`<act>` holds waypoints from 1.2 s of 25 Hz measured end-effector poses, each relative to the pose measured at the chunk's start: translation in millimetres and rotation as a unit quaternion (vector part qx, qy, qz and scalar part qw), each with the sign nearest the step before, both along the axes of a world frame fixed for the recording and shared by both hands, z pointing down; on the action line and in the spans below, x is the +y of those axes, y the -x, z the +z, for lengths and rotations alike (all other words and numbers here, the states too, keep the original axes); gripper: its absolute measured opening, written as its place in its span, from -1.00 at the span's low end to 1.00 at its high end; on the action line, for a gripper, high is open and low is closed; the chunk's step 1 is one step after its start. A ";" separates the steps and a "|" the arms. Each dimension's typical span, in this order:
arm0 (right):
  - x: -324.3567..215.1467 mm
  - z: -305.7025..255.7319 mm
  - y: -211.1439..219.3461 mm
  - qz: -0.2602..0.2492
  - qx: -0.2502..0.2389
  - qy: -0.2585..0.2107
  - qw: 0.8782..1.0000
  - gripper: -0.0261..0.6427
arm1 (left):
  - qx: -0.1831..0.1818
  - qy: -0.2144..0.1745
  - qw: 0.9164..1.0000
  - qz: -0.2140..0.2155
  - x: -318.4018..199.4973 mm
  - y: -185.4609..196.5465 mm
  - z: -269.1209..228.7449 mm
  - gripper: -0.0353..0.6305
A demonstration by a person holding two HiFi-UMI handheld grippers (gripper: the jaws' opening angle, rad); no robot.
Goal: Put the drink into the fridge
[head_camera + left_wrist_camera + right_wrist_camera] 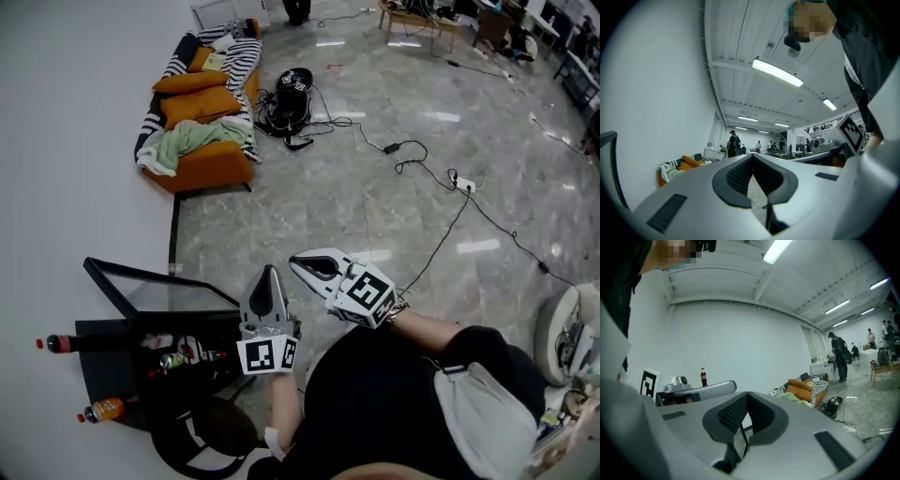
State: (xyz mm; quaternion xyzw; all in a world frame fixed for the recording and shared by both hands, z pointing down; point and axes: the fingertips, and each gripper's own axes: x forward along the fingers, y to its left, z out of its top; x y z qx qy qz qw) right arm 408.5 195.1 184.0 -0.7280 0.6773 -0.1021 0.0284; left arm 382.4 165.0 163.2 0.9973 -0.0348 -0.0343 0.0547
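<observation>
**Q:** Drink: where does it lie in this figure?

**A:** There are several candidates. A cola bottle [58, 344] with a red cap and an orange bottle [103, 410] appear to stand on top of the black fridge [112, 375] by the white wall, apart from each other. Smaller cans or bottles [178, 356] show at the fridge's open front, but I cannot tell whether they rest on a shelf inside. The glass door [173, 295] stands swung out. The views do not settle which of these is the task's drink.

**Q:** And the two tools?

**A:** The left gripper [271, 274] and right gripper [298, 264] are held roughly level in front of the person. They are near each other, just beside the fridge and over the stone floor [394, 225]. Each gripper view shows its jaws pressed together with nothing between them.

**Q:** Which step does that indicate?

**A:** As a judgement, the scene fits two stages. The empty hands may be on their way to take a bottle from the top, or they may have come away after one was set inside. In either case nothing is being carried.

**Q:** What would a further move call for?

**A:** The jaws must part before they can close on anything. The open door juts toward the left gripper, so a reach into the fridge has to pass around its edge.
</observation>
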 end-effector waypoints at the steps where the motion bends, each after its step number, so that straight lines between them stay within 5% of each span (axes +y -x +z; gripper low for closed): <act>1: 6.4 1.2 -11.4 0.010 -0.002 0.000 1.000 -0.89 | -0.002 -0.001 1.000 0.006 5.0 -9.5 0.8 -0.87; 14: 116.6 -3.7 -117.7 0.167 0.021 -0.007 0.986 -0.89 | 0.006 -0.008 0.990 0.139 100.0 -111.7 -3.9 -0.87; 26: 197.1 -12.1 -113.3 0.309 0.010 0.008 0.951 -0.89 | 0.015 0.000 0.964 0.264 167.8 -125.9 -7.5 -0.87; 30: 201.2 -7.8 -101.7 0.304 0.013 0.009 0.952 -0.89 | 0.008 0.008 0.964 0.267 172.3 -114.9 -0.6 -0.87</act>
